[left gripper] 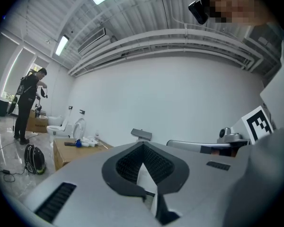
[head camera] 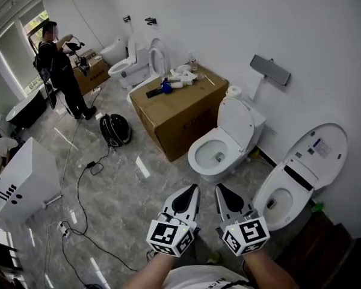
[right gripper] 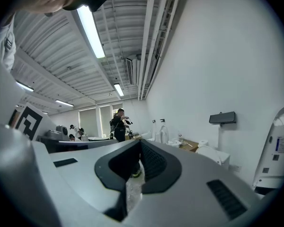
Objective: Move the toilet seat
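Head view: the white oval toilet seat (head camera: 197, 151) is seen lying down on the bowl of the white ceramic toilet (head camera: 212, 172) at the middle of the scene, with the rounded white lid (head camera: 236, 120) raised against the cistern behind it. A second white toilet (head camera: 275, 212) with its broad lid tilted up is placed to the right, against the white wall (head camera: 240, 23). Which of the two is meant cannot be told from the task alone, though the middle one is judged the likelier.

Nearer, both tools are held level above the grey marble floor (head camera: 132, 191), well apart from either toilet. The left claw (head camera: 191, 192) is closed with nothing between its jaws, and the right claw (head camera: 221, 191) is likewise closed and empty.

To the left of the middle toilet a brown cardboard box (head camera: 186, 119) is set, and at the far left a person in dark clothes (head camera: 59, 68) is seen.

The approach is judged to be the step in hand, and no contact has been made. For the next move, a claw would have to be opened, carried to the seat's front edge and closed on it.
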Demonstrator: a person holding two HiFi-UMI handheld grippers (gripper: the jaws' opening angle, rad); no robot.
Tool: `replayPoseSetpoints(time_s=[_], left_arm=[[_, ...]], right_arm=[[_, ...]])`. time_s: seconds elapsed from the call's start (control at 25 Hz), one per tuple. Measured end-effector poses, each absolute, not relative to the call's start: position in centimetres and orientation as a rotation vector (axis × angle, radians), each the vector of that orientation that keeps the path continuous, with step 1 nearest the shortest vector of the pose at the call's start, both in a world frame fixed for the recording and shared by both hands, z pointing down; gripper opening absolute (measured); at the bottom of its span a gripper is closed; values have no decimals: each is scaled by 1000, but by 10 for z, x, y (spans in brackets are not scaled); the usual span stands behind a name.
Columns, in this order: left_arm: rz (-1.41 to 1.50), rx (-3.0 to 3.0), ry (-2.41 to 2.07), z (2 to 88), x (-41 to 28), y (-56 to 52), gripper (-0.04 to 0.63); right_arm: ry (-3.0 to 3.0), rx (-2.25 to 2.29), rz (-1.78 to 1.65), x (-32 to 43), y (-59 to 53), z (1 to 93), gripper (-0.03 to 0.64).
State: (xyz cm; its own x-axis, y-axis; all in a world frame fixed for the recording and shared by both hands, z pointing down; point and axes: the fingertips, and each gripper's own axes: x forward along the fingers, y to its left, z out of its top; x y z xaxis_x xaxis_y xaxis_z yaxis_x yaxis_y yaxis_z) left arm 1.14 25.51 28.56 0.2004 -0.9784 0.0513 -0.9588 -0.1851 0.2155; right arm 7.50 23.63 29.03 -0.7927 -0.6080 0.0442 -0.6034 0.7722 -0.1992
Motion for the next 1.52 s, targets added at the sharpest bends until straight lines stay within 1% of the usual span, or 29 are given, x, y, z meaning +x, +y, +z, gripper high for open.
replayPoseSetpoints(time_s=[0.24,0.56,0.76,0.96,1.2,1.36,1.52], left_arm=[[-112,2318,-1804,306,-28,182,8],[-38,2387,-1684,355,-110,64,8],[-14,2400,-1608,397,-143,1,8],[-9,2394,-1551,459,-143,-37,8],[37,2360,-1492,550,-136,-74,8],[41,2325,-1475,614,-136,-92,8],[64,2308,-1484,677,-129,-110,8]], right_arm=[[2929,-1055,-311,30,167,311,12],[2882,-1213,-395,-51,55,353,12],[2820,-1324,-454,-75,-2,395,12],[2747,-1411,-631,-76,-37,464,14],[2723,-1487,-748,-72,-74,558,14],[2693,-1553,-832,-62,-93,632,14],[2613,-1590,-1006,-50,-100,722,14]])
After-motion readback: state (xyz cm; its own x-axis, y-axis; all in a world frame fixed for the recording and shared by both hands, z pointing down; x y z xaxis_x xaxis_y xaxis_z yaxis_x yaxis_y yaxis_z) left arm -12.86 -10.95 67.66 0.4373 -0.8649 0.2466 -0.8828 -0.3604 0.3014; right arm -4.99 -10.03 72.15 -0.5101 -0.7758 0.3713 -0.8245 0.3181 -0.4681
